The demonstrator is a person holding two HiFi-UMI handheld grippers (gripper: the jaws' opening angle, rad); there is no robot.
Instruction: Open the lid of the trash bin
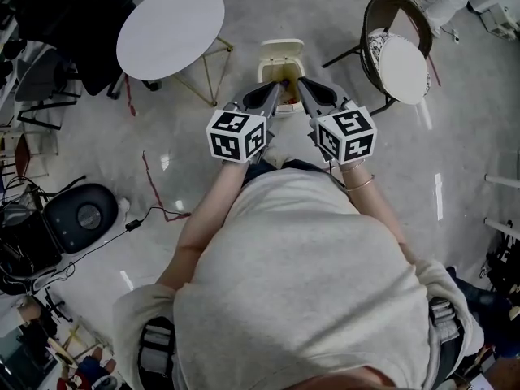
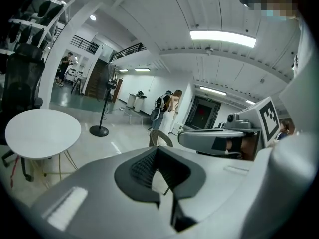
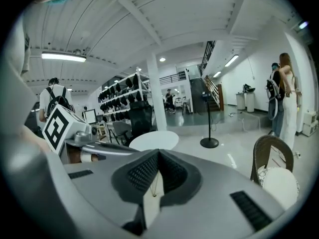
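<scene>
A cream trash bin stands on the floor ahead of me, between a round table and a chair. Only its top shows, and I cannot tell how the lid sits. Both grippers are held side by side above its near edge. My left gripper and my right gripper point forward, tips close together. In the left gripper view the left gripper has its jaws touching with nothing between them. The right gripper looks the same in its own view. Neither gripper view shows the bin.
A round white table stands left of the bin, and a dark chair with a white cushion is to its right. A red cable and a black round base lie on the floor at left. People stand far off.
</scene>
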